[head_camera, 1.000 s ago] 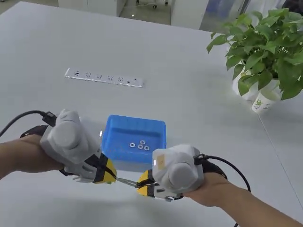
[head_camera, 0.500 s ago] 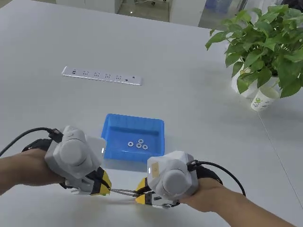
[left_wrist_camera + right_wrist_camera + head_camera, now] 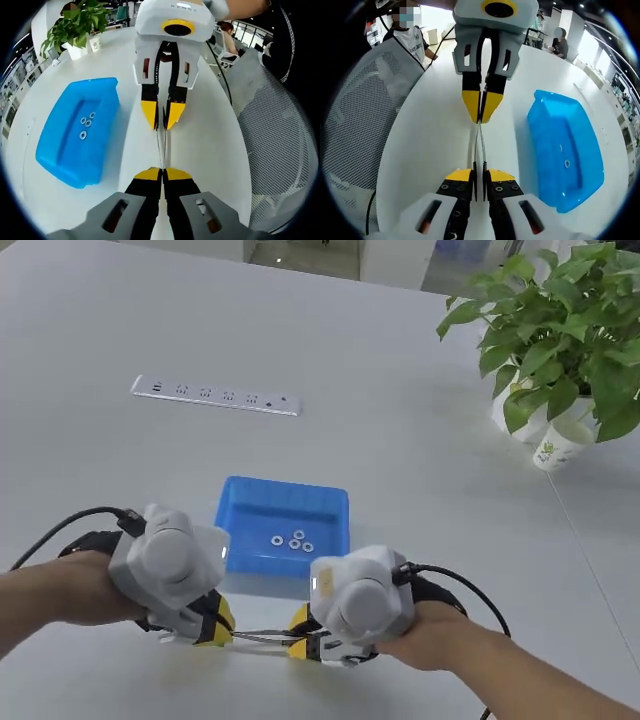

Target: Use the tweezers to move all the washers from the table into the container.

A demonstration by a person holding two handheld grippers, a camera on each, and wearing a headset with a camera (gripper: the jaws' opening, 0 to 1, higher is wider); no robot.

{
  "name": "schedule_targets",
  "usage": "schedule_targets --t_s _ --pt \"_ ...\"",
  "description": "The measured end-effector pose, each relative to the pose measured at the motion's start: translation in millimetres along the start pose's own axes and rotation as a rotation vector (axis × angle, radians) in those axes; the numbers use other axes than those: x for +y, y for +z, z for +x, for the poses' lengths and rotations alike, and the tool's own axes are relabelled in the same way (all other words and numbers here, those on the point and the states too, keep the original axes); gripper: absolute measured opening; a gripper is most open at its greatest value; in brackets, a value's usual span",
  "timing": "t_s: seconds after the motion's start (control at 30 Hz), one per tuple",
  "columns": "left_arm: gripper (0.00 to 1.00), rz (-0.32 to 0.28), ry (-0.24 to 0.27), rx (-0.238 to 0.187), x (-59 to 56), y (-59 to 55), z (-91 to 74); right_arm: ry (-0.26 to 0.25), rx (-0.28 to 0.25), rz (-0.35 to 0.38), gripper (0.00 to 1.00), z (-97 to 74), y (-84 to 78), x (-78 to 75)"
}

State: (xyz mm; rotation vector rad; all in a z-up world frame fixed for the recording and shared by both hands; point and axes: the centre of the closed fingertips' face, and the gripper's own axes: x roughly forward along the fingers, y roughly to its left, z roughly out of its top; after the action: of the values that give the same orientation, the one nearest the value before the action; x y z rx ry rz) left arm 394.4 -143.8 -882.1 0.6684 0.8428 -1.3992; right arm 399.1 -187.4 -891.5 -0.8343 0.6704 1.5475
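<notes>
Left gripper (image 3: 218,628) and right gripper (image 3: 300,642), jaws pinched narrow, each clamp one end of the tweezers (image 3: 262,637). The washers (image 3: 294,541) lie in the container (image 3: 283,483), at 12 o'clock from them.

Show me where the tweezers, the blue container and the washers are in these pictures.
tweezers (image 3: 161,145), left gripper view, midway along the thin metal arms.
blue container (image 3: 250,528), head view, bare floor left of the washers.
washers (image 3: 294,543), head view, middle of the cluster.
</notes>
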Motion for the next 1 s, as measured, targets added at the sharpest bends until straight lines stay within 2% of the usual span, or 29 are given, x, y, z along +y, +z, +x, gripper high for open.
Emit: schedule_targets --t_s 0.17,0.3,0.43,0.7,0.87,1.0 --pt "0.05 0.001 -0.004 0.012 -0.3 -1.6 3.3 0.012 -0.005 0.031 0.13 0.1 0.0 -0.1" --pt "0.06 -0.015 -0.011 0.008 0.6 0.2 5.3 0.010 -0.003 0.035 0.13 0.3 0.3 0.3" --pt "0.06 -0.014 -0.011 0.020 1.6 -0.5 7.3 0.011 0.000 0.039 0.13 0.3 0.2 -0.2" --pt "0.09 -0.012 -0.002 0.017 2.8 0.6 6.6 0.009 -0.001 0.044 0.14 0.6 -0.4 -0.2" --pt "0.13 -0.015 0.016 0.012 4.7 1.4 0.4 -0.005 0.006 0.033 0.17 -2.6 0.2 -0.7" --pt "0.19 -0.024 0.037 0.018 5.5 0.2 -6.5 -0.049 -0.021 0.036 0.20 -13.5 6.2 -6.2"
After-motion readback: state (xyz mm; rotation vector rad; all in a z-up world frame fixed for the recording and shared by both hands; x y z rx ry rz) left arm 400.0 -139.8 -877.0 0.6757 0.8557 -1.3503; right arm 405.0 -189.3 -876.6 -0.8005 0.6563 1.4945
